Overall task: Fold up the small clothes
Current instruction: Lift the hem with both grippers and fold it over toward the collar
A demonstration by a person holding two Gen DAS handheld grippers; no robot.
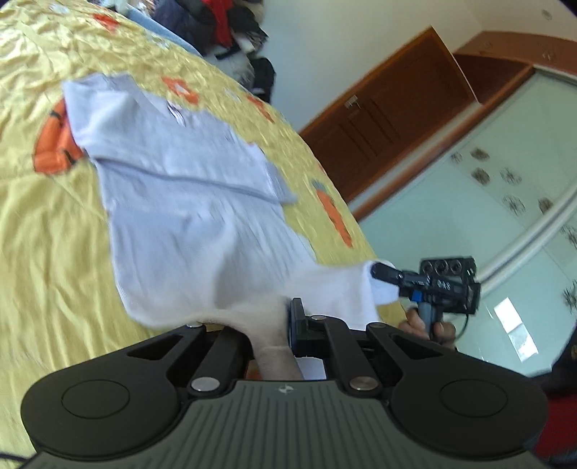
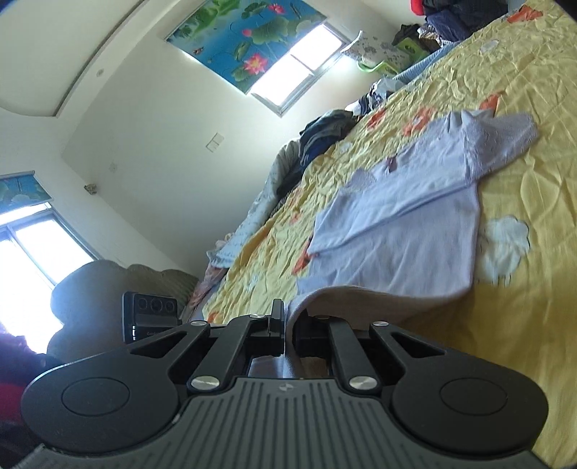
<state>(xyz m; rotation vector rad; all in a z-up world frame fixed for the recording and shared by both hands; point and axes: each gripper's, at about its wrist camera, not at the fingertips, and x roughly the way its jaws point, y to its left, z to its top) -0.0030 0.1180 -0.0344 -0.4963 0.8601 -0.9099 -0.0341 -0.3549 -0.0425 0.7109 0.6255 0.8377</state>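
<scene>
A small pale lilac shirt [image 1: 180,173] lies on the yellow bedspread [image 1: 43,223], its sleeves folded in across the body. My left gripper [image 1: 277,324] is shut on the near hem of the shirt, and the cloth rises off the bed there. The right gripper [image 1: 378,272] shows in the left wrist view, shut on the other hem corner, with a hand on its grip. In the right wrist view the same shirt [image 2: 404,223] stretches away, and my right gripper [image 2: 288,324] pinches its lifted hem edge. The far collar end rests flat on the bed.
The bedspread [image 2: 523,324] has orange flower and carrot patches. Piles of dark clothes [image 1: 223,21] sit at the far end of the bed. A brown door [image 1: 382,126] and a glass wardrobe front [image 1: 487,202] stand beyond the bed edge. Windows [image 2: 299,75] light the room.
</scene>
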